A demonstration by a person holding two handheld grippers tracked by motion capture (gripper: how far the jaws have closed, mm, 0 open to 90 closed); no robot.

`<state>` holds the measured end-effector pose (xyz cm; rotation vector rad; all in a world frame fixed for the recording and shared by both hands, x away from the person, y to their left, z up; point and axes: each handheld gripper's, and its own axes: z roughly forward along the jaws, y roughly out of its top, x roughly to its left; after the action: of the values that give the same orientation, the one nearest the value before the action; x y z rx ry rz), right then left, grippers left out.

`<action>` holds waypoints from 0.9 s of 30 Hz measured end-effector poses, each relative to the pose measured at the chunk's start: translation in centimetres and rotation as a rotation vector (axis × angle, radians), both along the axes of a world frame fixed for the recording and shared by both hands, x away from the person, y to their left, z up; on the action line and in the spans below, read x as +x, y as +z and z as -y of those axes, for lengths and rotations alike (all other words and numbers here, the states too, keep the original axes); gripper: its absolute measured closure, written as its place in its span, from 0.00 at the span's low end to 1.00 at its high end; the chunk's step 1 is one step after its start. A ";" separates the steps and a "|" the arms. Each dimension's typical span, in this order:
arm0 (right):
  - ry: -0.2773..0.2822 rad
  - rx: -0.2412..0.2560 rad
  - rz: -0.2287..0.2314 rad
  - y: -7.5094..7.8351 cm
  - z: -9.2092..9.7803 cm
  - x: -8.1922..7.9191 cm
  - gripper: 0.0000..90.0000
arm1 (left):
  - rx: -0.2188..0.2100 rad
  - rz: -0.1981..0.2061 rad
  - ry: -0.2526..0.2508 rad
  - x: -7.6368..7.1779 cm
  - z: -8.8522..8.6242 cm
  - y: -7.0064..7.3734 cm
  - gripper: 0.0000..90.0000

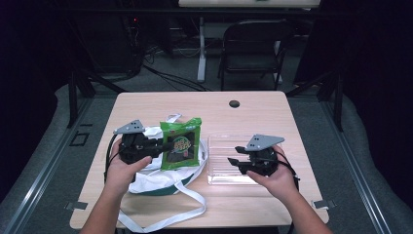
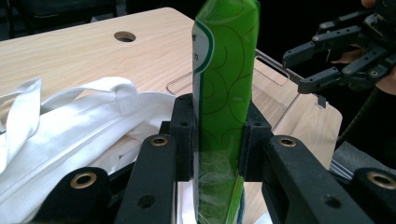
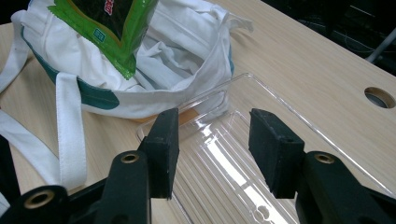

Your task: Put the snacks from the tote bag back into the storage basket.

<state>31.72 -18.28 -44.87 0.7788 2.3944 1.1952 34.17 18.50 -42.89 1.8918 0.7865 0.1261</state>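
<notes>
A green snack packet (image 1: pixel 181 143) hangs above a white cloth bag (image 1: pixel 160 175) at the table's left, pinched by my left gripper (image 1: pixel 163 145). In the left gripper view the packet (image 2: pixel 224 88) stands edge-on between the two pads (image 2: pixel 183 135). Its lower corner (image 3: pixel 116 42) hangs over the bag's open mouth (image 3: pixel 173 60). My right gripper (image 1: pixel 235 162) is open above a clear plastic tray (image 1: pixel 219 163), with nothing between its jaws (image 3: pixel 214 140). That tray (image 3: pixel 243 154) lies flat beside the bag.
The bag's long white straps (image 1: pixel 175 214) trail toward the table's front edge. A round cable hole (image 1: pixel 234 104) sits near the far edge. A dark folding chair (image 1: pixel 253 48) stands behind the table. Bare wood lies at the far side.
</notes>
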 end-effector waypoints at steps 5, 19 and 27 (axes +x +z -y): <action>0.020 -0.019 -0.004 0.8 -0.4 0.3 0.59 | 0.002 0.007 -0.009 -0.1 0.2 0.1 0.81; 0.100 -0.071 -0.020 4.5 -1.3 1.4 0.60 | 0.001 0.010 -0.022 -0.4 0.6 0.2 0.81; 0.147 -0.137 -0.006 6.4 -2.1 1.9 0.59 | -0.005 0.005 -0.035 -0.4 0.9 0.2 0.81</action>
<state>33.61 -16.19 -38.50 0.5741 2.5446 1.0687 33.75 17.64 -42.69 1.8995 0.7489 0.1069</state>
